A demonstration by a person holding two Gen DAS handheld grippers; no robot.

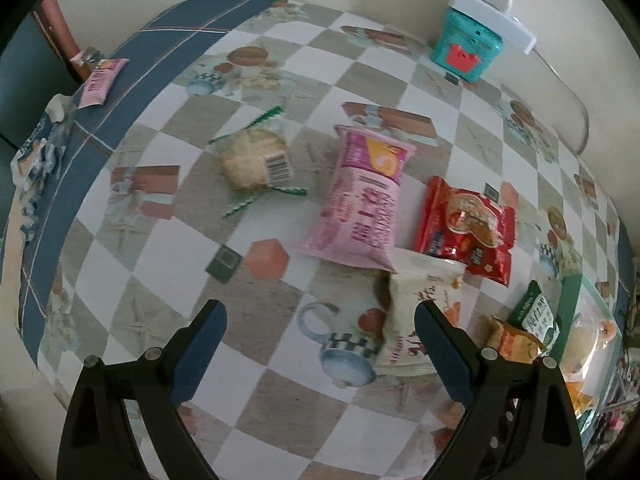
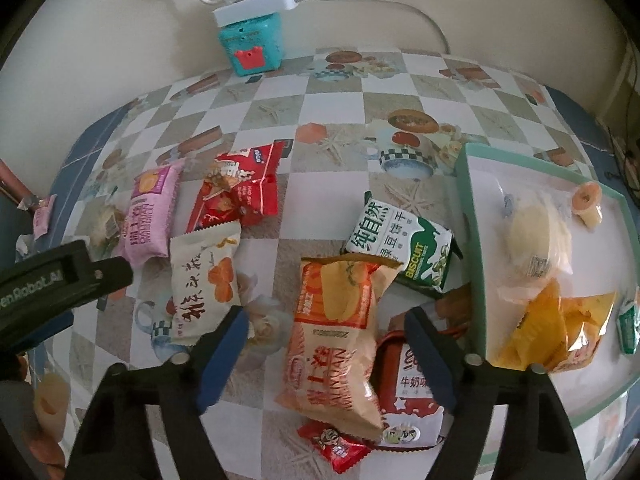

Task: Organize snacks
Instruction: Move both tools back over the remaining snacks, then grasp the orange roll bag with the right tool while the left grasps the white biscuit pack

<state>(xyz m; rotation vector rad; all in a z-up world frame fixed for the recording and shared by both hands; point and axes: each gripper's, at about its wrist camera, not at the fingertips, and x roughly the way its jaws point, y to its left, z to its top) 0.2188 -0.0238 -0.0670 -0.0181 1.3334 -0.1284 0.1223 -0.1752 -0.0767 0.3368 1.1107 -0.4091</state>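
Note:
In the right wrist view my right gripper points down over an orange chip packet. The packet lies between the blue pads with a gap on each side, so the gripper is open. A red and white packet lies partly under it, with a small red packet nearer me. My left gripper hangs open above the tablecloth, with nothing between its fingers. A cream packet lies beside its right finger. The teal-rimmed tray at the right holds a wrapped bun and yellow packets.
Loose on the checked tablecloth lie a pink packet, a red packet, a clear-wrapped cake and a green biscuit packet. A teal box under a white power strip stands against the wall. A small pink packet lies at the far-left edge.

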